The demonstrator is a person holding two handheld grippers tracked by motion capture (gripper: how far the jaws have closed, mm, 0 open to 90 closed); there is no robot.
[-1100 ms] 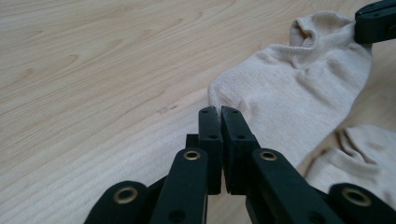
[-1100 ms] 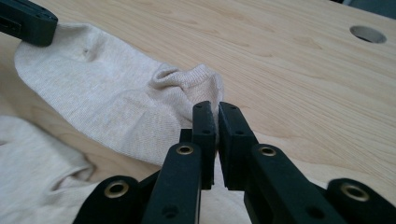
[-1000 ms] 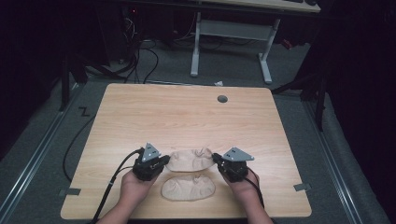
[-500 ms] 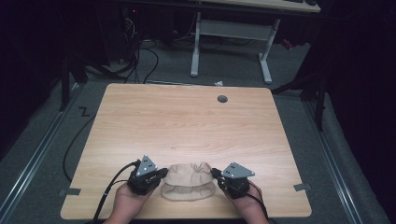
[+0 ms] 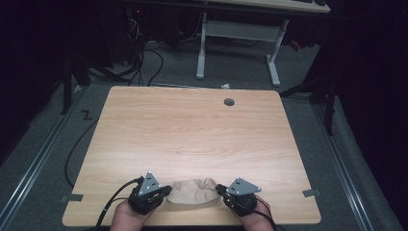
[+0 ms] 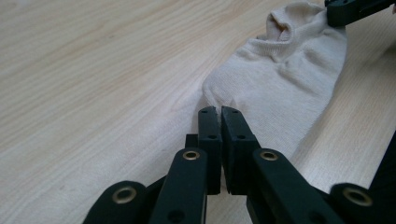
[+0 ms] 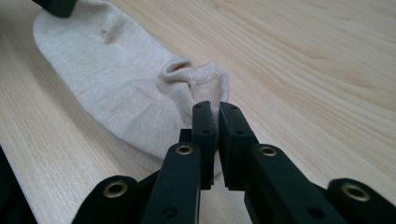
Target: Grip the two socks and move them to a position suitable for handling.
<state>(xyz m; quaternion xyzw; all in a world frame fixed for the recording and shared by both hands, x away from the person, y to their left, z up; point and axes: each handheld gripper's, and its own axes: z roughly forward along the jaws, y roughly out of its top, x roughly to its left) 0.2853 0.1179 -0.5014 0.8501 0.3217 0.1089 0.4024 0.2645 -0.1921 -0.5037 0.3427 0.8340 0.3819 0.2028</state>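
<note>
A beige ankle sock (image 5: 192,191) lies stretched flat near the front edge of the wooden table (image 5: 192,130). My left gripper (image 5: 168,191) pinches its left end. In the left gripper view the jaws (image 6: 219,111) are closed on the toe of the sock (image 6: 280,70), with the other gripper (image 6: 355,9) at the far end. My right gripper (image 5: 219,189) holds the right end. In the right gripper view its jaws (image 7: 217,106) are closed on the bunched cuff of the sock (image 7: 107,79), and the left gripper (image 7: 56,5) shows at the top left.
A round cable hole (image 5: 229,102) sits at the back of the table. The front edge runs just under both hands. Behind the table stand white desk legs (image 5: 202,48) and floor cables (image 5: 144,57).
Both grippers brought the held sock toward the front edge and lowered it over a second sock that lay there, which is now covered.
</note>
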